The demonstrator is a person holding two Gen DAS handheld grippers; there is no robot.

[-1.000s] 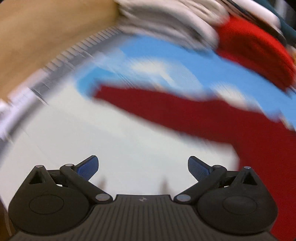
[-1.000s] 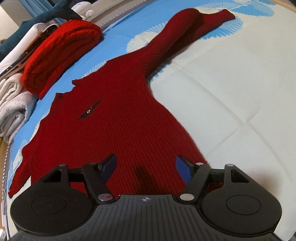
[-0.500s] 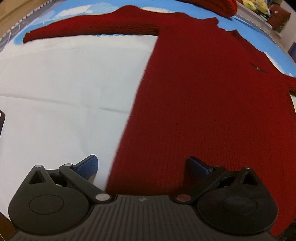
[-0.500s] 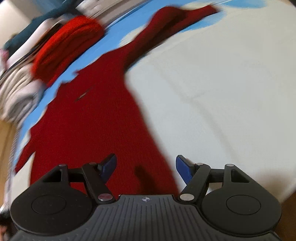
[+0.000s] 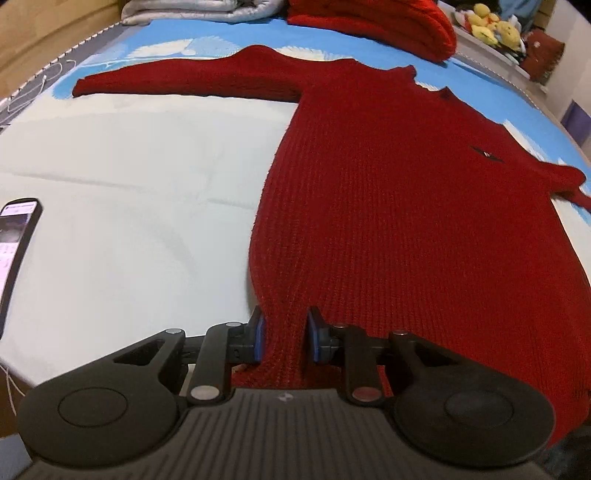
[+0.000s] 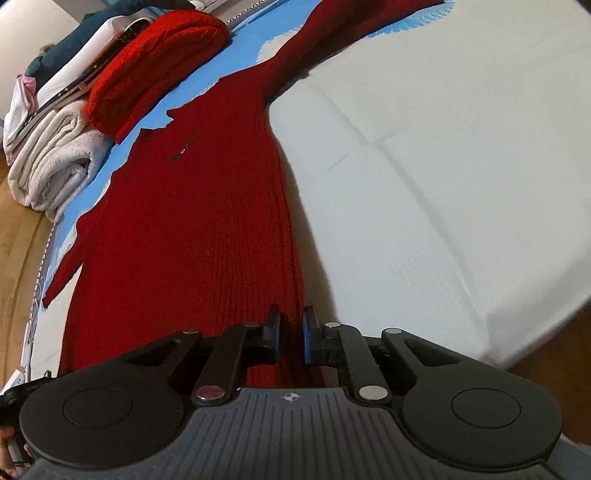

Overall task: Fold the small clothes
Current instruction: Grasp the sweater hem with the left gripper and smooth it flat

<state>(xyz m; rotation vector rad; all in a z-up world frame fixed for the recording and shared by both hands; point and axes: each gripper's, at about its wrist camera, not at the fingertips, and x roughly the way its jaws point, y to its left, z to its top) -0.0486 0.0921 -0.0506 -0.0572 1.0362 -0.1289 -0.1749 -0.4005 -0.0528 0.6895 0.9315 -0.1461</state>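
Covering most of both views is a big bed (image 5: 129,221) with a white top and a blue band along its far side. A dark red knit sweater (image 5: 406,221) lies flat on the bed, front side up, with its sleeves spread out to each side and its bottom edge near the cameras.

In the left wrist view one long sleeve (image 5: 184,79) stretches out to the left over the blue band. A folded bright red knit (image 5: 369,18) sits behind the sweater's neck, and a grey folded blanket (image 5: 192,11) lies next to it. Only this view shows the yellow soft toys (image 5: 487,27) far back on the right. Only this view shows a phone (image 5: 16,251) with its screen lit, lying on the bed at the left edge.

The right wrist view shows the same folded red knit (image 6: 155,70). It also shows a pile of pale folded blankets (image 6: 55,166) and a dark teal cloth (image 6: 92,37) that the other view does not. The wooden floor (image 6: 18,240) shows at the left.

The left gripper (image 5: 284,339) is closing, and its blue pads have a bunched fold of the sweater's bottom left corner between them. The right gripper (image 6: 291,338) is pressed nearly together and pinches a thin fold of the sweater's bottom right edge.
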